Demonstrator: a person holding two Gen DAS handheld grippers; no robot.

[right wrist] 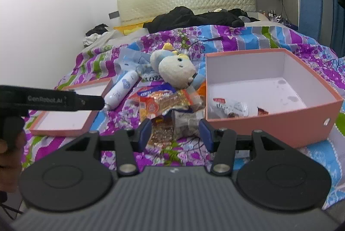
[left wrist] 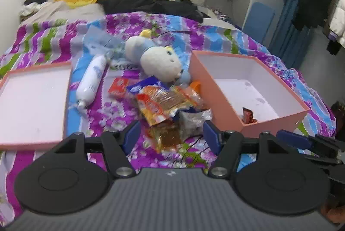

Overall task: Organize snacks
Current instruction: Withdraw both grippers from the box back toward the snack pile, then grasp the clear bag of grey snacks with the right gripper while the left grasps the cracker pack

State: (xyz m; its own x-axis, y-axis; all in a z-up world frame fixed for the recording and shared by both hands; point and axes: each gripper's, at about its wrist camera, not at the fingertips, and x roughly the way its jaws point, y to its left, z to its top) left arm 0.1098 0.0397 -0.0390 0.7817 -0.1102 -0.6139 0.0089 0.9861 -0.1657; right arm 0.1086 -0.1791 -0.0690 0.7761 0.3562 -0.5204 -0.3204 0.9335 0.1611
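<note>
A heap of snack packets (left wrist: 166, 101) lies on the bedspread, with an orange-yellow packet (right wrist: 159, 104) on top and a clear packet of brown pieces (left wrist: 170, 137) at its near end. My left gripper (left wrist: 171, 135) hovers open just before that near end, nothing between its blue pads. My right gripper (right wrist: 175, 134) is also open and empty, facing the same heap. To the right stands an open pink box (left wrist: 273, 121) (right wrist: 273, 125) holding a few packets (right wrist: 230, 108). In the right wrist view the left gripper's finger (right wrist: 64, 100) reaches in from the left.
The box's pink lid (left wrist: 32, 101) (right wrist: 64, 116) lies upside down on the left. A white bottle (left wrist: 91, 84) and a plush toy (left wrist: 159, 60) lie behind the snacks. Dark clothes (left wrist: 151, 4) are piled by the headboard. A person's hand (right wrist: 8, 144) shows at the left edge.
</note>
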